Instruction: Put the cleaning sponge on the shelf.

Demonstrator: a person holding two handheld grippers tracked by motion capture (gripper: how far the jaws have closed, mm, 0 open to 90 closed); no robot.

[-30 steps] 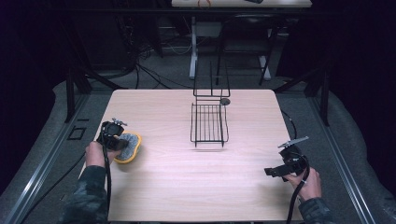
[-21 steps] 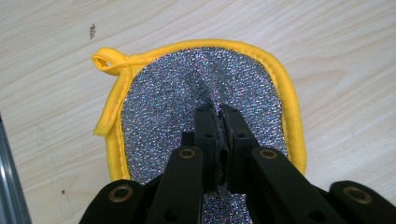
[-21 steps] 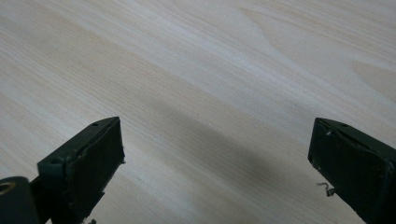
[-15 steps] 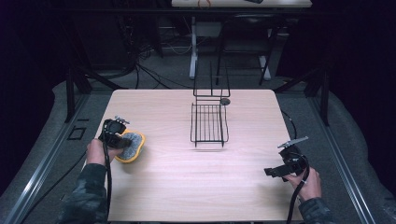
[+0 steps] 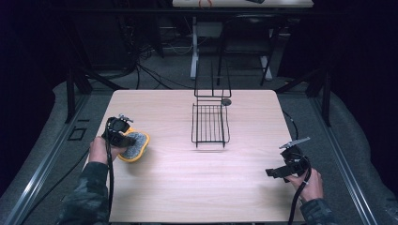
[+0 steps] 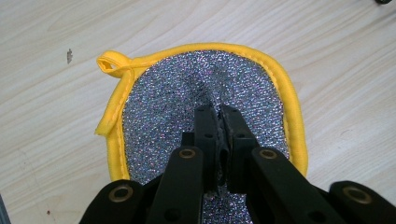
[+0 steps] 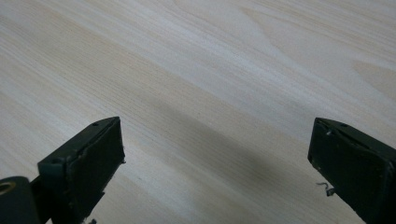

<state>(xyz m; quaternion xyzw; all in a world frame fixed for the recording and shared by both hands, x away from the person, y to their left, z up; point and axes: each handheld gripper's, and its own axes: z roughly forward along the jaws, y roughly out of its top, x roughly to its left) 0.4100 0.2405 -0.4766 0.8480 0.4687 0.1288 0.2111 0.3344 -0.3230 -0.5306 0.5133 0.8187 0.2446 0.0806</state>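
A silver glittery scouring pad with a yellow rim lies near the table's left edge. My left gripper is shut on it, its jaws pinching a fold of the silver face. A yellow hanging loop sticks out at the pad's corner. My right gripper stands open near the table's right front, its jaws wide apart over bare wood with nothing between them.
A black wire rack stands at the middle back of the wooden table, with a small dark round object beside its far right corner. Dark floor, cables and stands surround the table.
The left gripper and the pad have shifted slightly toward the table's middle. The right gripper has stayed where it was.
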